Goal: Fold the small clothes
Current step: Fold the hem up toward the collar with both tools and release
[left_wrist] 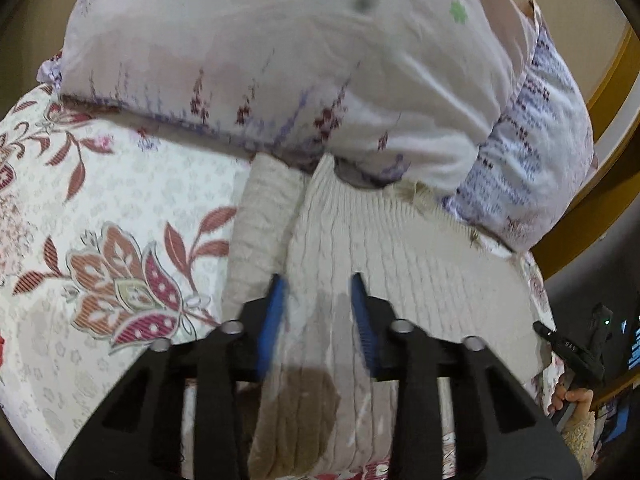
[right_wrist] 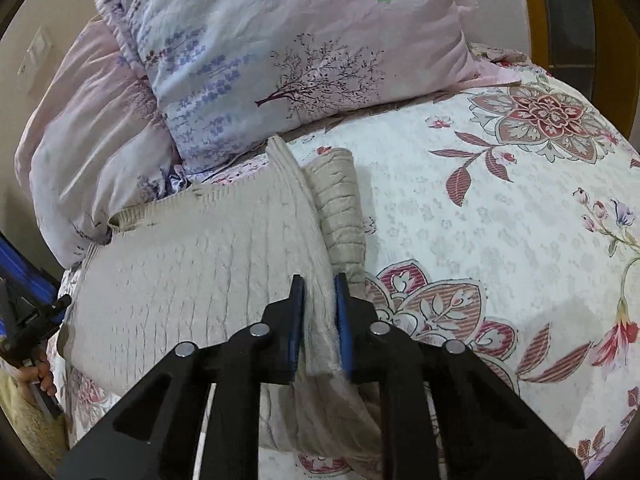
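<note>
The right tool (right_wrist: 319, 280) pinches the cream knit sweater's (right_wrist: 180, 272) folded edge near the bed's (right_wrist: 460, 220) pillows (right_wrist: 280, 52), apparently to fold it; the left tool (left_wrist: 318, 280) hovers part-open over it.

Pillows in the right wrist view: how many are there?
2. The lavender-and-tree print pillow lies at the head of the bed, on top. The pink pillow sits under it, to its left, beside the beige knit sweater. Others may be hidden behind them.

A home bedroom — a bed under a floral quilted bedspread (right_wrist: 460, 208), printed pillows (right_wrist: 304, 52) stacked at its head — wooden headboard (left_wrist: 612, 184) behind.
</note>
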The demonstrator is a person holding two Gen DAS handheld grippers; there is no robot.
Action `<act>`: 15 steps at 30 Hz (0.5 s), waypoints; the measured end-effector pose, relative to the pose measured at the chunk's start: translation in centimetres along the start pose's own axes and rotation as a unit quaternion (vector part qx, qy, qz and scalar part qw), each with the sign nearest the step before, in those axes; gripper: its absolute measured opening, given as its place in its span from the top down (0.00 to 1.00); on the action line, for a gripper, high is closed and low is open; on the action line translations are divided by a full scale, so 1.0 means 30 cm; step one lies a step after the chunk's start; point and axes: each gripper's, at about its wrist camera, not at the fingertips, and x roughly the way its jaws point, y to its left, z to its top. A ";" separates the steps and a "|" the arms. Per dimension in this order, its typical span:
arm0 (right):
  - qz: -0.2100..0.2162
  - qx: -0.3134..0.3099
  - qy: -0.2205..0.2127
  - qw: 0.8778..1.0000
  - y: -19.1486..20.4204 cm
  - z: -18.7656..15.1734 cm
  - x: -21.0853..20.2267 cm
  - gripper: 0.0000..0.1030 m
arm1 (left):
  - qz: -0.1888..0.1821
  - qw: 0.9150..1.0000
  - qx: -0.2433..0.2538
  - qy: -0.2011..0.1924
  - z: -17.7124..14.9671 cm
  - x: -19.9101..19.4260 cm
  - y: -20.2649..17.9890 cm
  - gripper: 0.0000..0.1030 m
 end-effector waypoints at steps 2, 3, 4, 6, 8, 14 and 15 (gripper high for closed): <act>0.006 0.005 -0.007 1.000 -0.003 -0.001 -0.018 0.90 | 0.002 1.000 -0.001 0.008 -0.006 0.007 0.006 0.91; 0.009 0.008 -0.011 1.000 -0.004 -0.003 -0.032 0.91 | 0.001 1.000 -0.004 0.010 -0.008 0.007 0.013 0.93; 0.011 0.009 -0.013 1.000 -0.005 -0.005 -0.043 0.91 | -0.003 1.000 -0.011 0.012 -0.010 0.002 0.024 0.93; 0.011 0.007 -0.018 1.000 -0.001 -0.011 -0.064 0.92 | -0.007 1.000 -0.013 0.014 -0.010 -0.009 0.034 0.95; 0.010 0.007 -0.022 1.000 0.001 -0.021 -0.089 0.92 | -0.010 1.000 -0.012 0.014 -0.014 -0.029 0.043 0.96; -0.031 0.004 -0.007 0.999 -0.009 -0.049 -0.071 0.92 | 0.002 1.000 0.001 0.018 -0.026 -0.036 0.058 0.96; -0.040 0.003 -0.002 0.999 -0.010 -0.050 -0.055 0.92 | 0.002 1.000 -0.004 0.021 -0.030 -0.028 0.064 0.96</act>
